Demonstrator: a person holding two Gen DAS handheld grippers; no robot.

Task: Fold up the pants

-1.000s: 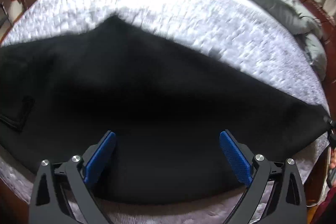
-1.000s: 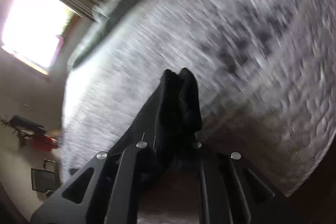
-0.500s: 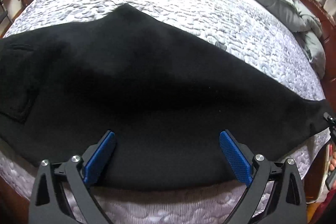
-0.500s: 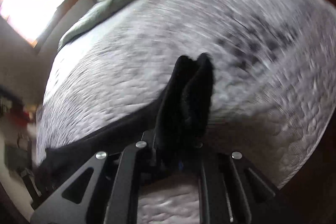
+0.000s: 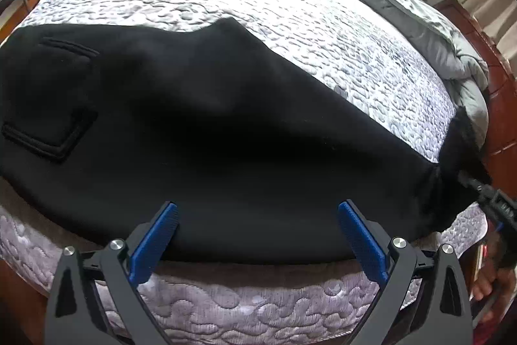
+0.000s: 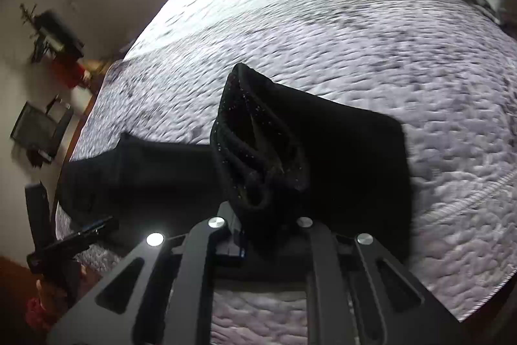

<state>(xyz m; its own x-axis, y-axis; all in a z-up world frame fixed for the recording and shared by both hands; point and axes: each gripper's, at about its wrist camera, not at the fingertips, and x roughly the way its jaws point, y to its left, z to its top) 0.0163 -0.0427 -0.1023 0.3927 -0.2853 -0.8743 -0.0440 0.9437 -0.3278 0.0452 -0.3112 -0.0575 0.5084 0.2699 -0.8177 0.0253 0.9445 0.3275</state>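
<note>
- Since the pants (image 5: 226,131) drape and sag over the bed (image 5: 290,31) edge, I judge them soft, limp, fairly thick knit; not fragile, not slippery on the quilted cover.
- Pants lie flat along the near side of the bed, waist end with a back pocket (image 5: 48,99) at left of the left wrist view, leg end running to the right.
- Right gripper (image 6: 268,225) has its jaws nearly together, clamped on the ribbed cuffs (image 6: 258,144); the cuff bunch stands up out of the jaws, with a fold of leg lying beside it on the bed.
- Left gripper (image 5: 258,235) hovers over the near edge of the pants, jaws wide apart, blue pads (image 5: 155,241) clear of the cloth, holding nothing.
- Where to hold, my guess: cuffs and waistband, both layers at once; thick hems give the best bite. A mid-leg pinch would likely lift one layer only.
- Risk: limp cloth sags between grips, so a fold may land skewed unless kept taut.
- Hard to see: black cloth hides seams, creases and layer count; cannot tell how many layers sit in the right jaws.
- Right pads are covered by cloth in their own view.
- Waist end is cut off at the frame's left edge; the near bed side hides any overhang.
- Right wrist view is motion-blurred; room objects at left are unclear.
- At the far right of the left view, only part of a hand (image 5: 491,277) shows.
</note>
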